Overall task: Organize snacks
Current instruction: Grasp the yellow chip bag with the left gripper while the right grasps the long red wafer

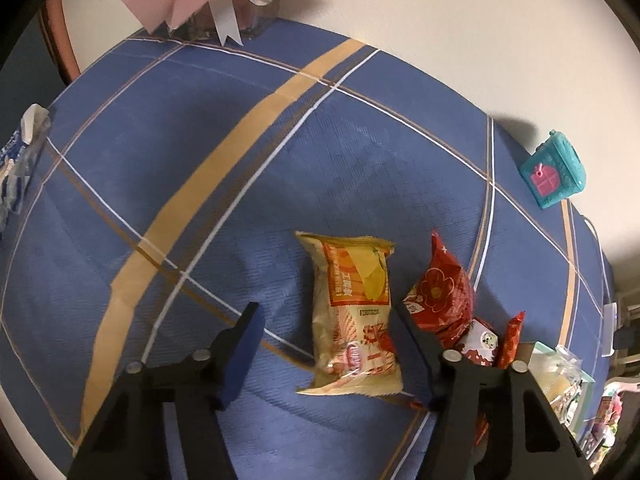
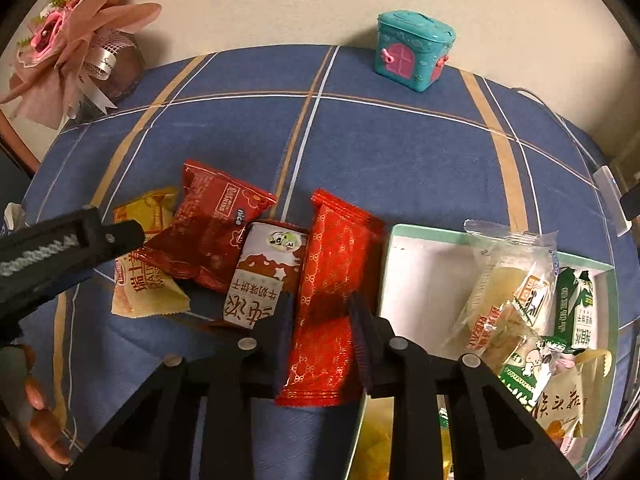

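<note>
We see our left gripper (image 1: 324, 356) set around a yellow chip packet (image 1: 354, 312) lying on the blue plaid cloth (image 1: 200, 184), its fingers half-wide: the right pad touches the packet's edge, the left one stands clear. At three o'clock from it lie a dark red packet (image 2: 212, 226) and a small milk-biscuit packet (image 2: 266, 276). Further right, our right gripper (image 2: 324, 338) has narrowed onto a bright red wafer packet (image 2: 332, 292), both pads at its sides. At its three o'clock, the white tray (image 2: 420, 272) holds several snacks.
</note>
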The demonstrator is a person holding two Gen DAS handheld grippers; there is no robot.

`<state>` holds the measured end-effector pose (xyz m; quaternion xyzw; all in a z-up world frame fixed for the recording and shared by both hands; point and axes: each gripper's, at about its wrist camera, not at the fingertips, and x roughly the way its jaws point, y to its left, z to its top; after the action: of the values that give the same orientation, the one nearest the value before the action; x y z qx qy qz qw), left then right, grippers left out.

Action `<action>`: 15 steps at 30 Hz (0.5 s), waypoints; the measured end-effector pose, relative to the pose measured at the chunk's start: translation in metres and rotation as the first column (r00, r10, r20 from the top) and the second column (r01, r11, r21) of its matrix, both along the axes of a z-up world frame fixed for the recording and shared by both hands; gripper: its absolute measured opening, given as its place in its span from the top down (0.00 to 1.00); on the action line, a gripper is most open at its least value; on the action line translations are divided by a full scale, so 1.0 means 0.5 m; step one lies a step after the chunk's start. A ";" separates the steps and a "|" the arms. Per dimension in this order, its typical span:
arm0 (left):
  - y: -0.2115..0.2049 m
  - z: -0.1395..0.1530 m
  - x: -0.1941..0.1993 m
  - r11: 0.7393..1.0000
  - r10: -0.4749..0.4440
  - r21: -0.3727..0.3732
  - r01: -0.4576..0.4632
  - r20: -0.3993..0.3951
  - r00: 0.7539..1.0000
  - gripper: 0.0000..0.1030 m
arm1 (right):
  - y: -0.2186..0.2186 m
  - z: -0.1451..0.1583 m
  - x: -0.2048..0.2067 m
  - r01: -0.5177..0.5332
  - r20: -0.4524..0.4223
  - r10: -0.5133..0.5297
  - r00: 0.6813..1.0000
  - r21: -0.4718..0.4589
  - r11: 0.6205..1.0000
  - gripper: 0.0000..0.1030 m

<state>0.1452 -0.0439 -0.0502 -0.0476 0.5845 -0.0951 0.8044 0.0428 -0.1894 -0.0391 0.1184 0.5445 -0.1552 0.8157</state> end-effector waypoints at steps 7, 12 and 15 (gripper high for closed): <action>-0.007 -0.008 -0.001 1.000 -0.014 -0.015 0.014 -0.018 1.000 0.53 | -0.003 0.015 -0.005 0.000 -0.004 0.000 1.000 -0.030 1.000 0.83; -0.020 -0.025 -0.004 1.000 -0.027 -0.012 0.027 -0.041 0.999 0.55 | 0.003 -0.002 0.002 -0.020 -0.018 0.020 1.000 -0.020 1.000 0.84; -0.018 -0.026 -0.002 1.000 -0.022 -0.019 0.021 -0.042 0.999 0.55 | 0.011 -0.004 0.007 -0.030 -0.022 0.029 0.999 -0.044 0.999 0.85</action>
<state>0.1444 -0.0530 -0.0631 -0.0507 0.6012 -0.1078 0.7902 0.0466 -0.1841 -0.0412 0.0907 0.5512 -0.1565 0.8145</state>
